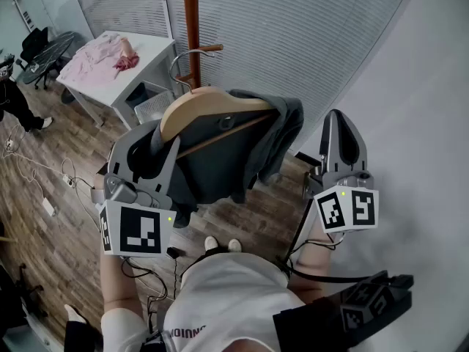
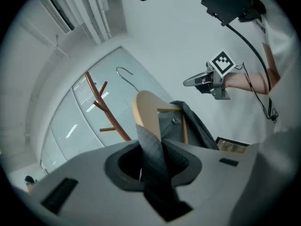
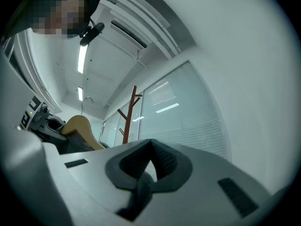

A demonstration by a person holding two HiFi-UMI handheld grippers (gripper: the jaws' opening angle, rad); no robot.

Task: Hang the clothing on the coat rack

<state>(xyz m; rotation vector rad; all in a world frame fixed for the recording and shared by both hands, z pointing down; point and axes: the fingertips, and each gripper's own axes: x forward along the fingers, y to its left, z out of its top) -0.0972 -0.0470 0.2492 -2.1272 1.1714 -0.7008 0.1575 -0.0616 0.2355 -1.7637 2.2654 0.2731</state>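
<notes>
A wooden hanger (image 1: 212,105) carries a dark grey garment (image 1: 220,167), draped over its bar and right shoulder. My left gripper (image 1: 160,141) is shut on the hanger's left shoulder and holds it up in the air. In the left gripper view the hanger (image 2: 148,109) rises from between the closed jaws (image 2: 153,145), its metal hook (image 2: 124,72) pointing up. The brown wooden coat rack (image 1: 191,20) stands just beyond, its pegs close above the hook (image 1: 179,61). My right gripper (image 1: 339,119) hovers to the right, shut and empty, its pads meeting (image 3: 151,149).
A white table (image 1: 150,46) with pink clothes (image 1: 99,57) stands at the back left, a wire basket (image 1: 150,105) beside it. Cables (image 1: 44,182) trail over the wooden floor. Office chairs (image 1: 44,50) and a person's legs (image 1: 18,108) are at the far left. A slatted glass wall backs the rack.
</notes>
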